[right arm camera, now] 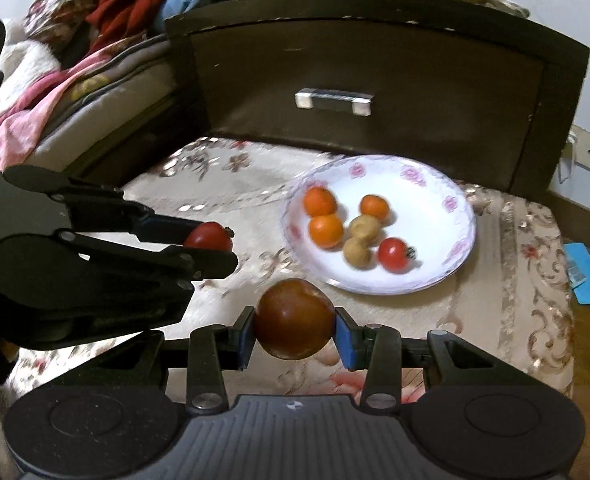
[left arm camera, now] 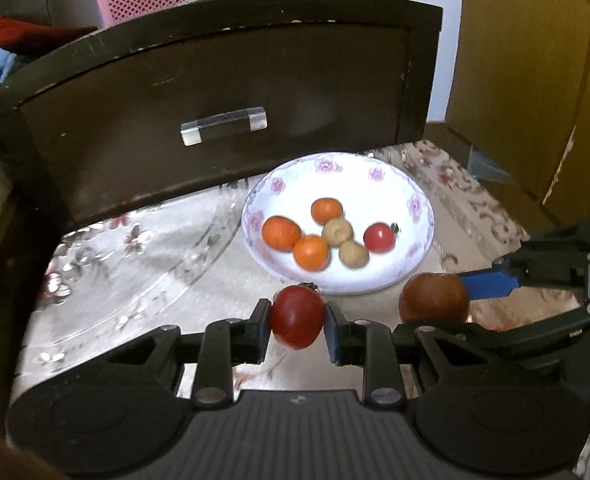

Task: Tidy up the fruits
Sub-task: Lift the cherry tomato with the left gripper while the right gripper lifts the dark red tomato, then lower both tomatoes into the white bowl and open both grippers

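Left claw (left arm camera: 298, 322) grips a tomato (left arm camera: 297, 317); right claw (right arm camera: 294, 320) grips a brown fruit (right arm camera: 294, 319); plate (left arm camera: 375, 280) holds six fruits.

A white plate (left arm camera: 415, 204) with pink flowers on its rim held three orange fruits (left arm camera: 281, 233), two tan ones (left arm camera: 337, 231) and a small red tomato (left arm camera: 379, 237), clustered near its middle. Just in front of the plate, off it, a red tomato (left arm camera: 297, 317) and a darker brownish-red fruit (right arm camera: 293, 319) sat clamped between fingers.
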The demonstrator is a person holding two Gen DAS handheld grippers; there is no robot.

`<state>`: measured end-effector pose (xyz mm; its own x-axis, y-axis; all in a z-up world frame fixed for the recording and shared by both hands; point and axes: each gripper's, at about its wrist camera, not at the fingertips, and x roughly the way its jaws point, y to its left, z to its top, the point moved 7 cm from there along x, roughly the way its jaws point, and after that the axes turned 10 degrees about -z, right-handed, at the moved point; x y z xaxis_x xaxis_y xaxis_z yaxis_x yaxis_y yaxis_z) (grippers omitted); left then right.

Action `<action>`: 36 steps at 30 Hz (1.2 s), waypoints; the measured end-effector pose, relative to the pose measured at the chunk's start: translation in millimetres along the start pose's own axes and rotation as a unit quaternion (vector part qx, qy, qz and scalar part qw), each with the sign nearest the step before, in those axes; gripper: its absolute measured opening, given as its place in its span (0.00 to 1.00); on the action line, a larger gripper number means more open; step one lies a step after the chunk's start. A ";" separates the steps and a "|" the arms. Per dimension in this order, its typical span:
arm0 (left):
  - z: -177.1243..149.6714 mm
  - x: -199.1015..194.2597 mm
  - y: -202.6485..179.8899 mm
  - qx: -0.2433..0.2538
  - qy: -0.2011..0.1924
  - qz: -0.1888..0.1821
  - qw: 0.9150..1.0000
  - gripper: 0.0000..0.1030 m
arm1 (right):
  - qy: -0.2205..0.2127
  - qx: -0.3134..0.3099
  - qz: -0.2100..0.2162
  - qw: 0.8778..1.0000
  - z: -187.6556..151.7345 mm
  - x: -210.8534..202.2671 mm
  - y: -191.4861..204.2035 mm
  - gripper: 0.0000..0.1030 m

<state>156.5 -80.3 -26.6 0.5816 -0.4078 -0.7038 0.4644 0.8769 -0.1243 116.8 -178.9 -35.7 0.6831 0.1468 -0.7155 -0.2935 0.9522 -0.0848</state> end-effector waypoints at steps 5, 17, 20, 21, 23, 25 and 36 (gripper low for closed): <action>14.0 19.1 -0.8 0.005 0.001 -0.004 1.000 0.35 | 0.000 0.012 -0.013 1.000 8.6 12.4 -14.4 0.33; 41.1 53.5 -13.0 0.011 -0.007 -0.014 1.000 0.34 | -0.008 0.011 -0.043 0.999 23.1 39.7 -37.9 0.33; 45.9 57.2 -12.0 0.010 -0.012 -0.012 1.000 0.34 | -0.008 0.014 -0.048 0.999 25.4 45.8 -44.1 0.33; 47.8 58.2 -10.6 0.007 -0.014 -0.011 1.000 0.34 | -0.008 0.015 -0.050 0.999 26.0 47.2 -45.6 0.33; 51.0 59.8 -6.6 0.001 -0.018 -0.009 1.000 0.34 | -0.009 0.017 -0.053 0.998 27.5 51.2 -48.9 0.33; 52.4 62.7 -2.4 0.000 -0.018 -0.005 1.000 0.34 | -0.007 0.020 -0.055 0.998 27.6 55.1 -51.5 0.34; 52.8 83.2 5.5 -0.003 -0.018 -0.004 1.000 0.35 | -0.011 0.035 -0.069 0.997 33.8 67.6 -67.6 0.34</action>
<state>242.7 -122.8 -48.9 0.6022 -0.4233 -0.6769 0.4651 0.8751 -0.1334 205.4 -224.2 -54.9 0.7288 0.0176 -0.6845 -0.1483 0.9800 -0.1326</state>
